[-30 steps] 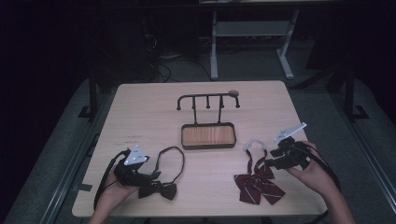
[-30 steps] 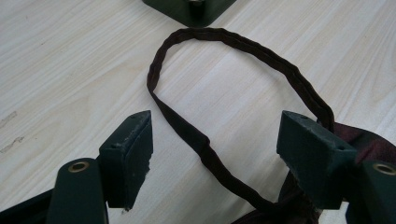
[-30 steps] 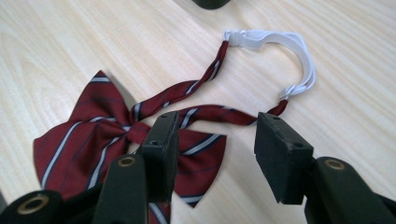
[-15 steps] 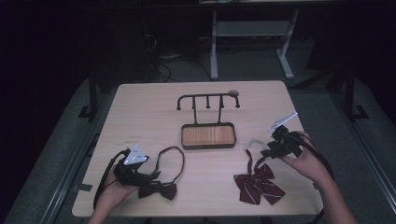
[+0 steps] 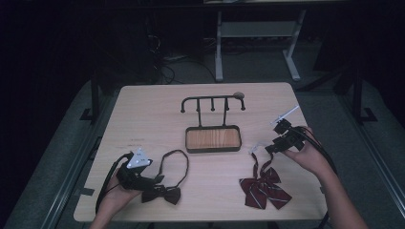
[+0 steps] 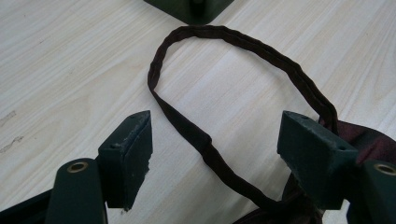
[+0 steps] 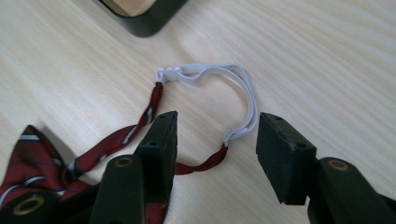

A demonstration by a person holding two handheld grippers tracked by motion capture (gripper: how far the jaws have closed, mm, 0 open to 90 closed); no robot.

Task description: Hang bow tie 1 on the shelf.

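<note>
High view with both gripper views. Two bow ties lie flat on the worktop [image 5: 143, 109], on the near side of a hook stand [image 5: 212, 125] with a wooden tray base. The dark bow tie [image 5: 161, 193] rests near the left gripper [image 5: 152, 180]; its fabric neck loop [image 6: 243, 51] arcs away between that gripper's fingers [image 6: 128, 154], which stand wide apart and hold nothing. The striped red bow tie [image 5: 263, 188] lies near the right gripper [image 5: 267, 149]; its white elastic band [image 7: 238, 88] curves between the right fingers [image 7: 285, 154], which have just been opening further, stand well apart and press on nothing, the band lying free between them.

Handling, by judgement: both ties are light, soft and limp, and will sag and swing from any single grip. The knots are bulky; the loops are thin and offer the better hold. The elastic will stretch and may slip, so the band's crown, away from its stitched ends, seems the safest place to pinch for lifting onto a hook.
</note>
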